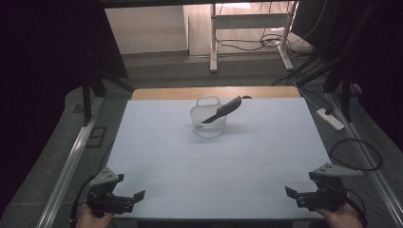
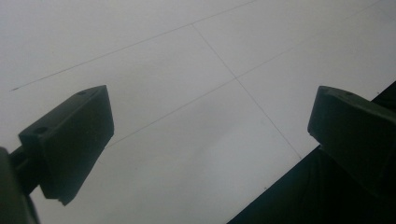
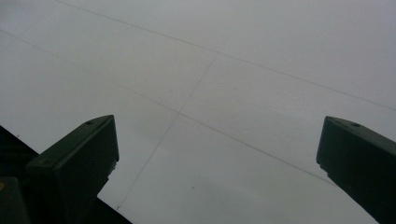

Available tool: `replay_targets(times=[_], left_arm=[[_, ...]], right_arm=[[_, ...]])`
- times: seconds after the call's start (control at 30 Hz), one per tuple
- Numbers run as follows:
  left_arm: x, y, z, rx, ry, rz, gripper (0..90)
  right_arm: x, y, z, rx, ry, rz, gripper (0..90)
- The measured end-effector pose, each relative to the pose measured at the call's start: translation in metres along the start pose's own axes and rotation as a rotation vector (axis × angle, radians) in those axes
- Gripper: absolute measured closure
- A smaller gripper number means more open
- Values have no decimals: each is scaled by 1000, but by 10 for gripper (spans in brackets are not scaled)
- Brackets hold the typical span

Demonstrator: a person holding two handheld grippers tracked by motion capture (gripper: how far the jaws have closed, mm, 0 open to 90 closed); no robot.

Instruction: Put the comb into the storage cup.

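At the near left corner of the white table (image 1: 157, 156), left gripper (image 1: 138, 195) hovering over the edge, jaws standing wide apart with nothing between them, bare tabletop (image 2: 196, 116) showing beyond. At the near right corner, right gripper (image 1: 291, 192) hanging likewise, jaws spread wide and gripping nothing, pointing inward across the white surface (image 3: 219, 93). Toward the far middle of the table, well apart from both grippers, white mesh basket (image 1: 207, 124) standing upright, dark comb (image 1: 223, 109) leaning inside it, upper end sticking out past the right rim.
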State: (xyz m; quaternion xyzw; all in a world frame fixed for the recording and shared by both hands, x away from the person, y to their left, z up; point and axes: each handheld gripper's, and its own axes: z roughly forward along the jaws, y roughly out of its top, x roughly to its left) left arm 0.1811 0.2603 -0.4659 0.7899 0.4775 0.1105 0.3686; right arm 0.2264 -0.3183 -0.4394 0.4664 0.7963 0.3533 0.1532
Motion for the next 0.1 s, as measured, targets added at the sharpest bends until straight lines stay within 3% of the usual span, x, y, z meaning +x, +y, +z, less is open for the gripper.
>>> replay_targets(times=[0.1], left_arm=[[0, 1, 0, -2, -2, -2, 11]], right_arm=[[-1, 0, 1, 9, -1, 8, 0]])
